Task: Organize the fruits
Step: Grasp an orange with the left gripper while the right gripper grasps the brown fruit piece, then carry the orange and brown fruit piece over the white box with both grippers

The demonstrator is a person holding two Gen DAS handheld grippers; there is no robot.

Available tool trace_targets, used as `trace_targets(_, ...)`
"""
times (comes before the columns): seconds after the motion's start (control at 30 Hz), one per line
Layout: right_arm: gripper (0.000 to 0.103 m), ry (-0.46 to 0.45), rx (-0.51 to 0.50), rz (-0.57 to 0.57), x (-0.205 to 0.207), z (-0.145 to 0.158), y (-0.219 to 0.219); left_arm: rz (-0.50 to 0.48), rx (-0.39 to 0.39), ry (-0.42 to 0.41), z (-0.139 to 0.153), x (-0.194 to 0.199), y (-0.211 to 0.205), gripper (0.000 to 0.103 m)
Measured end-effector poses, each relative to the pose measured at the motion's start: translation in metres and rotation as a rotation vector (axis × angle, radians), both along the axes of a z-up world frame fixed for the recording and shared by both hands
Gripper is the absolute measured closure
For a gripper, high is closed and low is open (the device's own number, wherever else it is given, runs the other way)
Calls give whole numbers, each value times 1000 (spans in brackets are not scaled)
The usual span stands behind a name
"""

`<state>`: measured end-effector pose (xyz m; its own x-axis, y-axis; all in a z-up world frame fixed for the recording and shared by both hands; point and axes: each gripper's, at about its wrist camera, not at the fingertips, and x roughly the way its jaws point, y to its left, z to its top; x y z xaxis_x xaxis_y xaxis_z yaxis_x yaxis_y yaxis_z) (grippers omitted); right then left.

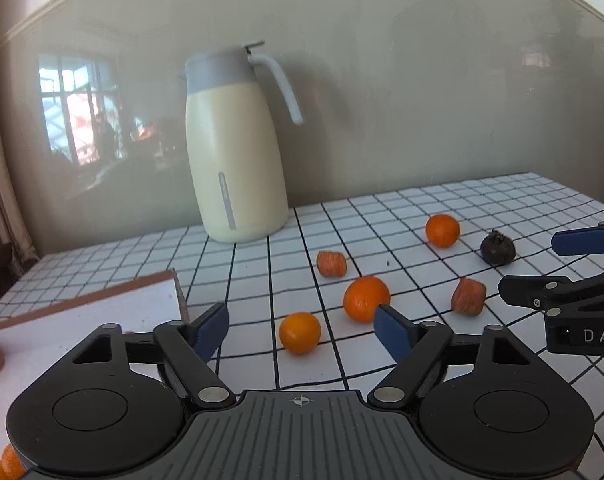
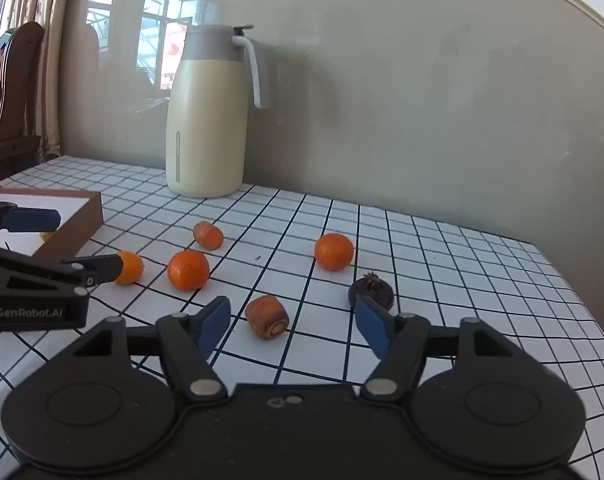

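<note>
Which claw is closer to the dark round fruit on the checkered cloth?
Right. The right claw has the dark fruit just beyond one fingertip; the left claw sits farther off, near the small orange.

a tall cream-bodied thermos jug with a grey lid and curved handle [image 1: 237, 148] stands upright at the back of the white tabletop with a black grid pattern [image 1: 502, 200], close to the glossy grey-beige wall [image 1: 422, 100]; a dark wooden chair with an orange cushion [image 2: 5, 92] sits beside striped curtains [image 2: 41, 20]

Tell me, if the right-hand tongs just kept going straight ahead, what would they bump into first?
Probably the carrot chunk lying on the checked tablecloth, roughly centred ahead of the open right tongs. Nothing sits nearer, though depth is hard to judge here.
</note>
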<state>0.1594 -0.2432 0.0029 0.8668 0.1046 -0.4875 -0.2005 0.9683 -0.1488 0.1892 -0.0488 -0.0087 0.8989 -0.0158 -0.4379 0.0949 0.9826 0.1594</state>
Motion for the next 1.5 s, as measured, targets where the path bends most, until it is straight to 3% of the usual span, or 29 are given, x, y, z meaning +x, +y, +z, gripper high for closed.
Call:
trace_targets(0.1,54,20,0,12,6,-7,3,17,-3,24,-7,7,-2,30)
trace_targets(0.4,54,35,27,30,22,-12,7,56,-72,69,-17,26,-2,31)
trace_targets(0.9,60,102,16,49,49,-24,12,121,-87,121,-31,57,-2,31)
trace_targets(1.1,68,139,22,25,56,-29,10,135,-68,129,-31,62,-4,31)
trace_targets(1.17,79,148,31,27,56,-29,11,136,-53,136,-32,64,-5,31)
trace_targets(1.2,79,148,26,27,56,-29,12,136,-41,141,-32,65,-6,31)
trace_targets(1.27,79,151,30,31,56,-29,13,143,-13,147,-33,65,-8,35)
trace_targets(1.33,79,151,34,32,57,-29,13,168,19,144,-33,66,-6,50)
trace_targets(1.4,79,151,36,34,57,-29,13,180,33,139,-33,65,-4,58)
trace_targets(1.5,79,150,39,30,57,-29,12,185,47,135,-33,64,-1,64)
